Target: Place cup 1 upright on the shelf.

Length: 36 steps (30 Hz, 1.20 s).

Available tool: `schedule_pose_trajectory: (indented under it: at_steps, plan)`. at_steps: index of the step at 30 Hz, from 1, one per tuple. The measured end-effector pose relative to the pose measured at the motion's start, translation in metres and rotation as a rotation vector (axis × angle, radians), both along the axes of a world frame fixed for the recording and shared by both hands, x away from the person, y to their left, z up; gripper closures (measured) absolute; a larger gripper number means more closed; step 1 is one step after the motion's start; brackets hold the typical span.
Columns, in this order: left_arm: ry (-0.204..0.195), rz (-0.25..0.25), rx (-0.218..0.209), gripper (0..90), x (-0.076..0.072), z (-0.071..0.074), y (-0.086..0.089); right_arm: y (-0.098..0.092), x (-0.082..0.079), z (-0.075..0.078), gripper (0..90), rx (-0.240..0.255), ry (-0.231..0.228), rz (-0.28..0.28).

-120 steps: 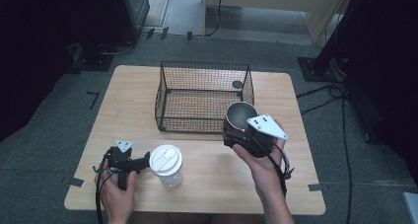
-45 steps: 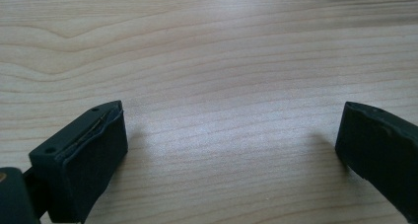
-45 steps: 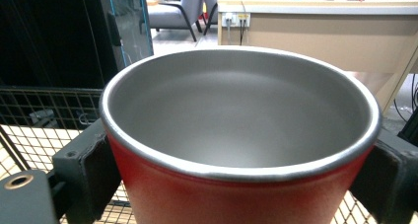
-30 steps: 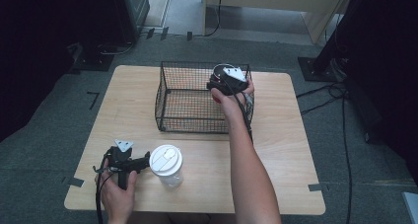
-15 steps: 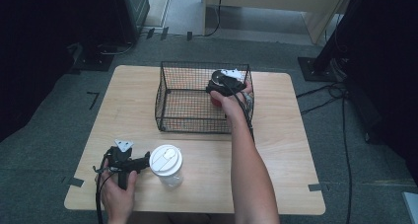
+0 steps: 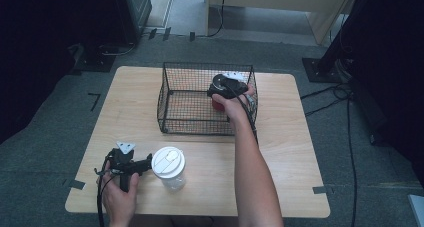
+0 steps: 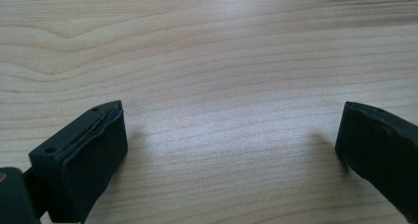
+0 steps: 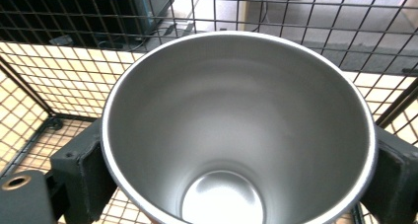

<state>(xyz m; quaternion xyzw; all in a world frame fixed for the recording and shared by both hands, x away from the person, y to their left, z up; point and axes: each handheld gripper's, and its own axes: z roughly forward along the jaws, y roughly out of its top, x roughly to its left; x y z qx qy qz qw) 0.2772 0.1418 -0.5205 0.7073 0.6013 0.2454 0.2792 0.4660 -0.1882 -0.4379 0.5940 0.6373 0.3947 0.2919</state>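
Inside the black wire basket [image 6: 170, 99] on the wooden table [image 6: 290, 152], the right gripper [image 6: 226, 89] has a steel cup [image 8: 239, 130] between its jaws. The jaws have just been opening, and I cannot tell if they press on it. Near the table's front edge, the left gripper [image 6: 145, 164] rests open and holds nothing, beside a white-lidded jar [image 6: 169, 167].

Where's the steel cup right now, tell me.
In the high view the steel cup sits inside the wire basket, at its right side, between the fingers of the right gripper; the lidded jar stands outside, near the table's front.
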Motion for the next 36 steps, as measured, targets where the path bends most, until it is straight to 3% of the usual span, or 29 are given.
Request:
schedule_pose_trajectory:
  at_steps: [3, 7, 9, 23, 30, 36]
  plan:
    - [0.000, -0.001, -0.001, 0.0, 0.000, 0.000, 0.000, 0.001, -0.002, 0.003, 0.1, 0.004, -0.011, 0.001]
    - [0.001, -0.002, -0.001, 0.1, 0.001, 0.000, -0.001, 0.003, -0.007, 0.005, 0.0, -0.004, -0.043, 0.000]
    - [0.001, -0.002, -0.001, 0.1, 0.001, 0.000, -0.001, 0.004, -0.009, 0.008, 0.0, -0.026, -0.082, 0.005]
    - [-0.001, -0.006, -0.001, 0.1, 0.003, 0.000, -0.002, -0.005, -0.021, 0.036, 0.0, 0.020, -0.209, -0.024]
    - [0.000, -0.007, 0.000, 0.1, 0.003, 0.000, -0.002, -0.009, -0.041, 0.058, 0.0, 0.058, -0.285, 0.015]
    - [0.000, -0.008, 0.001, 0.1, 0.003, 0.000, -0.002, -0.009, -0.070, 0.068, 0.0, 0.068, -0.339, 0.047]
